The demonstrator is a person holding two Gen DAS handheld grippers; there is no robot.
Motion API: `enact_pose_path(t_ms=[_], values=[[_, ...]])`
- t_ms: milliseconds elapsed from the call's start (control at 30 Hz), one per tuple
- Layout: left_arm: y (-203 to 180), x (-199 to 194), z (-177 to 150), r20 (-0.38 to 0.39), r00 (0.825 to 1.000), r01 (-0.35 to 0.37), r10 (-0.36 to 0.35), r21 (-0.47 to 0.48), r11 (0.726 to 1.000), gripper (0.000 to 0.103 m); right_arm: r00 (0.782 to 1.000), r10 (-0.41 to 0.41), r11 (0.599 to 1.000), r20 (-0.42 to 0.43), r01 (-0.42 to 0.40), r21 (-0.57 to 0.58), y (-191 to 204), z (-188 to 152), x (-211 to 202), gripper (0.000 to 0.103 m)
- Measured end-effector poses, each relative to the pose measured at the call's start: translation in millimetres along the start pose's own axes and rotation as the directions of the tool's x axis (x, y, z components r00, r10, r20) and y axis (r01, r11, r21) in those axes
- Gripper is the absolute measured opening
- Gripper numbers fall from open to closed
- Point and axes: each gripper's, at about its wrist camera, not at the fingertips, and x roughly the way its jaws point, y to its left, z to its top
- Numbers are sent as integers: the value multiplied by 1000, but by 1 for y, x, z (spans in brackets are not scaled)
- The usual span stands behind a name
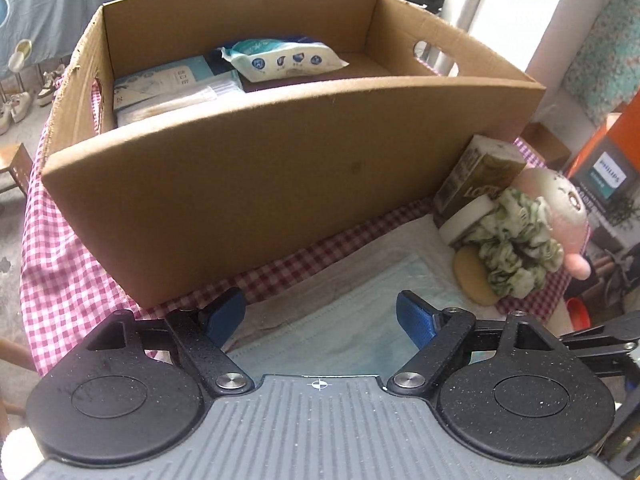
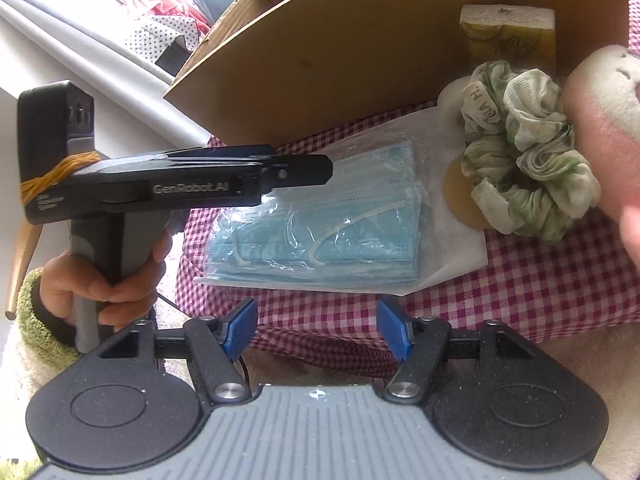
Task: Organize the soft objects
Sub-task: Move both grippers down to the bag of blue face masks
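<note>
A clear pack of blue face masks (image 2: 320,220) lies on a white cloth (image 2: 452,264) in front of the cardboard box (image 1: 256,184). My left gripper (image 1: 320,318) hovers over the pack (image 1: 340,344), jaws wide, and its pads do not press on it. From the right wrist view, the left gripper (image 2: 326,168) hangs above the pack's far left corner. My right gripper (image 2: 317,328) is open and empty at the near table edge. To the right lie a green-white scrunchie (image 2: 524,160), a pink plush toy (image 2: 600,120) and a tissue pack (image 2: 508,36).
The box holds a wipes pack (image 1: 280,60) and flat packets (image 1: 168,88). A round tan pad (image 1: 472,276) and a white sponge (image 1: 468,220) lie by the scrunchie (image 1: 516,248). A checked cloth (image 2: 520,280) covers the table. A hand (image 2: 108,280) holds the left gripper's handle.
</note>
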Motion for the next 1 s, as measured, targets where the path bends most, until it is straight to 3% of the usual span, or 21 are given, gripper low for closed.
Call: enact_pose_path(t_ms=[300,633,1000], values=[[6,4,-2,-59,998,-12,11,-16,1000,85,1000,-1,1000,5,1,-17,6,1,8,69],[21,-7,-10,-97,993,58,-66,-86,995,94,1000,1,1000,8,-1,-18,11,2,12,74],[49,-27,-29,-84,975,177,-206,-271,946,96,1000,8,1000,16,-8,-9,9,1,14,74]])
